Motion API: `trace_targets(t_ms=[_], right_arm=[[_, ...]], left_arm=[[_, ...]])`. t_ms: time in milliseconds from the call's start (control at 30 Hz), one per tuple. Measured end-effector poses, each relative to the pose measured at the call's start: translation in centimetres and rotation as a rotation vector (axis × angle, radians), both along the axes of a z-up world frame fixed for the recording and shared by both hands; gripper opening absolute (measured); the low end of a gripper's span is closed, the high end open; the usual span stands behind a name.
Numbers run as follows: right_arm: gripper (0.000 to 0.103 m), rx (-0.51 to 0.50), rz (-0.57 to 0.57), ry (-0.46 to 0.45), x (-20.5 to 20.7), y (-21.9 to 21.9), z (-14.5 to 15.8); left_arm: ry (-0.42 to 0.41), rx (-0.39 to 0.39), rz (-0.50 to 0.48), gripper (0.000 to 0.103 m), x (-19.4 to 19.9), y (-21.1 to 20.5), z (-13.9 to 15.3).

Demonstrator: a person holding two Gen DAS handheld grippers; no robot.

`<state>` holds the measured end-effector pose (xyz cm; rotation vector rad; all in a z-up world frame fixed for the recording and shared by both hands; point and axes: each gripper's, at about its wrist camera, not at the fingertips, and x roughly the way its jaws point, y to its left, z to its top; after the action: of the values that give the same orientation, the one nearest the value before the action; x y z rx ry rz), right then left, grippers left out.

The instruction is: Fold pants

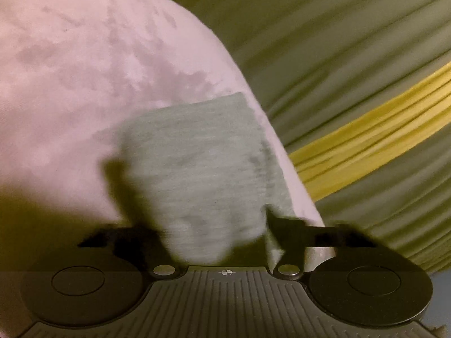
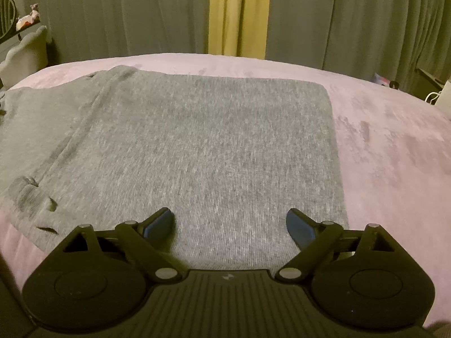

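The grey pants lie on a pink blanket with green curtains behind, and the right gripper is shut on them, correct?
Not quite: the right gripper is open, its blue pads apart above the grey pants and gripping nothing, as the right wrist view shows. The pink blanket and green curtains are as you say.

a bed under a pale pink plush cover [image 2: 389,146], its nap brushed into darker patches. grey knit pants [image 2: 197,146] lie flat directly on the cover, folded to a square-cornered panel. the bunched, creased part of the pants lies to the panel's left; bare cover borders the panel's far and right edges.
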<state>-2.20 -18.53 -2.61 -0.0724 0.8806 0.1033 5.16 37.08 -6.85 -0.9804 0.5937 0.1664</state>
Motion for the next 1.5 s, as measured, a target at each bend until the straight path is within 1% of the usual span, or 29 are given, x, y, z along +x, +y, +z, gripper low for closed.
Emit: trace_targets(t_ms=[67,133,200,267,367,400,433,467,500,533,567,667,733,767,800,867,933,967,1000,1033,1067,1133,1167,1200,1267,1300,1367,1433,1500], right_arm=[[0.089,-0.001,-0.003,0.001,0.0,0.1,0.0],[0.089,-0.004,-0.005,0.000,0.0,0.1,0.0],[0.089,-0.002,-0.008,0.001,-0.1,0.2,0.0],[0.089,0.003,-0.012,0.006,0.0,0.2,0.3],[0.087,0.055,-0.034,-0.008,-0.1,0.1,1.4],[0.080,0.090,-0.031,-0.025,-0.3,0.2,2.0],[0.066,0.124,-0.017,-0.039,-0.3,0.5,2.4],[0.058,0.148,-0.002,-0.045,-0.3,0.8,2.7],[0.042,0.173,0.016,-0.048,-0.1,1.4,2.9],[0.033,0.197,0.035,-0.042,0.0,1.9,2.8],[0.030,0.218,0.054,-0.031,0.1,2.6,2.6],[0.028,0.251,0.128,0.010,-0.1,4.7,1.5],[0.028,0.258,0.195,0.080,-0.4,6.0,0.1],[0.028,0.238,0.202,0.059,-0.9,6.3,0.1],[0.028,0.249,0.207,0.049,-1.1,6.2,0.4],[0.028,0.337,0.167,0.035,-1.1,4.9,1.0],[0.029,0.338,0.132,0.024,-0.9,4.0,1.1],[0.030,0.320,0.140,0.077,-0.5,3.9,0.5],[0.031,0.309,0.158,0.155,-0.1,4.0,-0.3],[0.031,0.322,0.156,0.151,-0.2,3.7,-0.2],[0.031,0.365,0.136,0.151,-0.2,3.1,0.2],[0.031,0.504,0.058,0.192,0.5,1.1,0.6],[0.031,0.555,0.003,0.181,0.7,-0.3,0.9],[0.031,0.576,-0.036,0.159,0.7,-1.5,1.2],[0.036,0.584,-0.110,0.095,0.7,-4.4,2.4],[0.041,0.589,-0.141,0.071,0.6,-5.5,2.8],[0.045,0.617,-0.195,0.036,0.3,-7.9,3.4],[0.046,0.646,-0.257,0.007,-0.5,-10.3,3.5],[0.046,0.673,-0.305,0.003,-1.3,-12.1,3.1]], left_arm=[[-0.003,-0.012,-0.003,0.030,0.2,0.6,-0.6],[0.003,0.022,-0.012,0.030,0.3,0.4,-0.6],[0.024,0.035,-0.005,0.030,0.7,0.2,-0.3],[0.032,0.055,-0.002,0.029,0.9,-0.2,0.5],[-0.002,0.123,-0.028,0.026,0.2,-1.4,3.0],[-0.011,0.139,-0.038,0.026,0.1,-1.7,3.7],[-0.019,0.156,-0.047,0.026,0.1,-2.1,4.4],[-0.020,0.164,-0.055,0.026,0.1,-2.3,5.0],[-0.025,0.168,-0.057,0.026,0.2,-2.5,5.5],[-0.035,0.166,-0.061,0.026,0.2,-2.6,5.9],[-0.045,0.167,-0.063,0.026,0.1,-2.8,6.3],[-0.068,0.184,-0.070,0.026,-0.5,-3.4,7.7],[-0.076,0.194,-0.080,0.026,-0.9,-3.7,8.5],[-0.082,0.195,-0.086,0.026,-1.0,-3.8,8.8],[-0.091,0.196,-0.092,0.025,-1.1,-4.0,9.3],[-0.114,0.204,-0.109,0.025,-1.2,-4.7,10.4],[-0.140,0.232,-0.135,0.025,-1.1,-6.2,11.9],[-0.154,0.244,-0.150,0.025,-1.1,-7.0,12.6],[-0.177,0.260,-0.177,0.025,-1.0,-8.1,13.5],[-0.196,0.279,-0.200,0.025,-1.0,-9.2,14.2],[-0.222,0.302,-0.232,0.025,-1.0,-10.6,15.2],[-0.275,0.370,-0.315,0.025,-1.1,-14.3,17.3],[-0.299,0.387,-0.348,0.025,-1.1,-16.0,18.1],[-0.327,0.397,-0.392,0.025,-1.1,-18.1,18.9],[-0.358,0.415,-0.462,0.025,-1.0,-21.9,19.8],[-0.373,0.429,-0.506,0.025,-1.0,-24.2,20.0],[-0.390,0.483,-0.595,0.026,-0.8,-29.3,19.6],[-0.365,0.549,-0.709,0.027,-0.7,-34.9,18.0],[-0.311,0.631,-0.799,0.030,-0.8,-39.8,15.3]])
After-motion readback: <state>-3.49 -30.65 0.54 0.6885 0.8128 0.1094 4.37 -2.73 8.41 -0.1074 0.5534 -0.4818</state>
